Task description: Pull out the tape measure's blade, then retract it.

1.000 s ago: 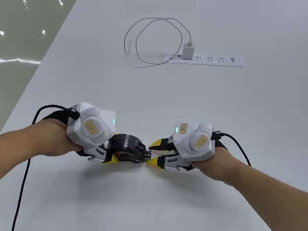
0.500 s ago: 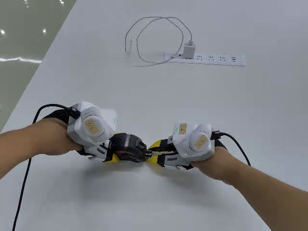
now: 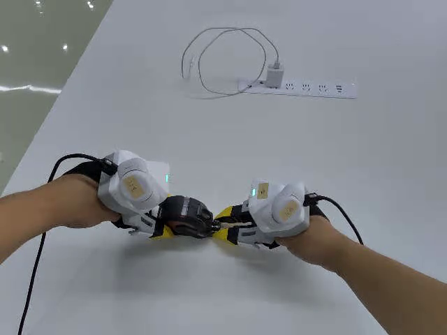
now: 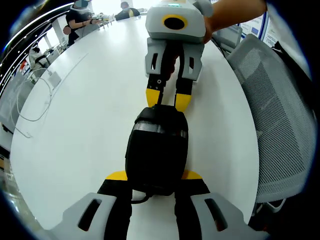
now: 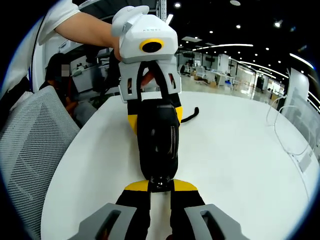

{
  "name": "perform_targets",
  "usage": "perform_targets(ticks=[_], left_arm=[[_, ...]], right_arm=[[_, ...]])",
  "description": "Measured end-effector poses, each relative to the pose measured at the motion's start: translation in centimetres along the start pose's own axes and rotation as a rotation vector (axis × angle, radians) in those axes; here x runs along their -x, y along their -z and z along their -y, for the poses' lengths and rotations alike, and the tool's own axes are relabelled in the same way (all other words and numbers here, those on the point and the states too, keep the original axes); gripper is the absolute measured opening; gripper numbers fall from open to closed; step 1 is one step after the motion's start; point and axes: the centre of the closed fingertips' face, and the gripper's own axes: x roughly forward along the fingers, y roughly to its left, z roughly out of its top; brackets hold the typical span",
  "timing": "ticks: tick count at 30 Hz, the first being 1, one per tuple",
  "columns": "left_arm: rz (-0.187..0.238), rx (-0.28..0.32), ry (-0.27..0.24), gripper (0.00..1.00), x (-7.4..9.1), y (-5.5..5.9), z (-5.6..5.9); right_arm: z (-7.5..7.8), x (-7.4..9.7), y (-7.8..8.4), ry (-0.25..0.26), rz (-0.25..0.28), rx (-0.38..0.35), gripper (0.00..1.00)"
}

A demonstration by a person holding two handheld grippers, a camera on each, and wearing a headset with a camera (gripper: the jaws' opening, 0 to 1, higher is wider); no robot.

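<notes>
Grips the tape measure [image 3: 187, 216] from both ends, low on the table [image 3: 349, 174] near 6 o'clock in the head view.

Clamps the left gripper [image 3: 165, 226] narrowly across its black body from 9 o'clock. Pinches the right gripper [image 3: 226, 225] almost closed on the blade tip [image 5: 161, 183] at its mouth from 3 o'clock, with hardly any blade drawn as yet. Risks losing that small tip under a pull with so thin a bite, so that it snaps back inside. Risks twisting the body out of the left jaws, or kinking the blade, if pulled off the blade's own line. Risks a whipping return if let go all at once rather than fed back. Leaves the power strip [image 3: 300, 87], charger [image 3: 273, 72] and looped cable [image 3: 209, 63] well apart toward 12 o'clock. Keeps bare tabletop toward 3 o'clock for the pull.
</notes>
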Motion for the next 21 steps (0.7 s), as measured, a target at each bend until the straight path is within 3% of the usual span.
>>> perform_targets(ticks=[11, 21], left_arm=[[-0.012, -0.004, 0.0, 0.27, 0.04, 0.16, -0.04], [0.002, 0.007, 0.0, 0.27, 0.04, -0.03, -0.01]], right_arm=[[-0.01, 0.13, 0.09, 0.004, -0.018, 0.024, 0.09], [-0.05, 0.32, 0.18, 0.005, -0.019, 0.03, 0.09]])
